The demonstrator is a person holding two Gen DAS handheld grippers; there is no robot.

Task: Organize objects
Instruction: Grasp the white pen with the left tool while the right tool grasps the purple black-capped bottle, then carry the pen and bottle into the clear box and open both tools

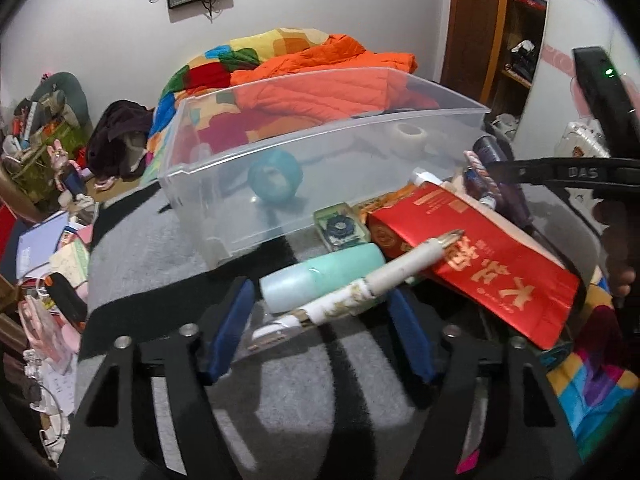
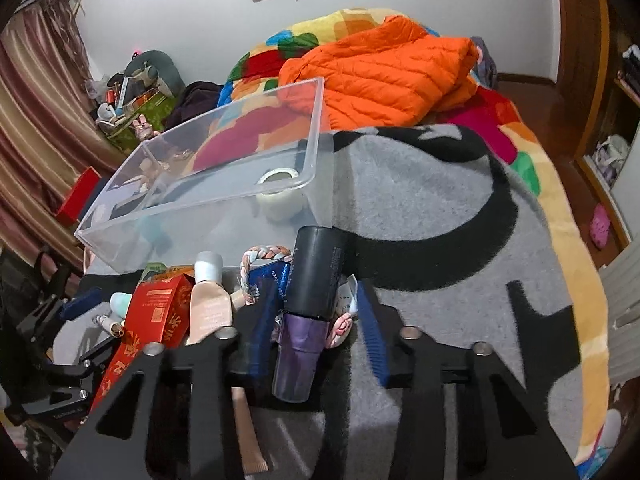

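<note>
On the blanket, the bin sits at twelve o'clock in the left wrist view, holding a tape roll at its left and another roll at its right. Just before it, toward five o'clock, the pen lies across the tube and the box. In the right wrist view the bottle lies at six o'clock, with the braided cord at its eleven o'clock.

One clear plastic bin stands on the bed, with two rolls of tape inside it: a teal one and a whitish one. In front of the bin lie one red box, one pen, one mint bottle, one purple bottle with a black cap, one beige tube and one braided rope. Behind the bin lies one orange jacket.
</note>
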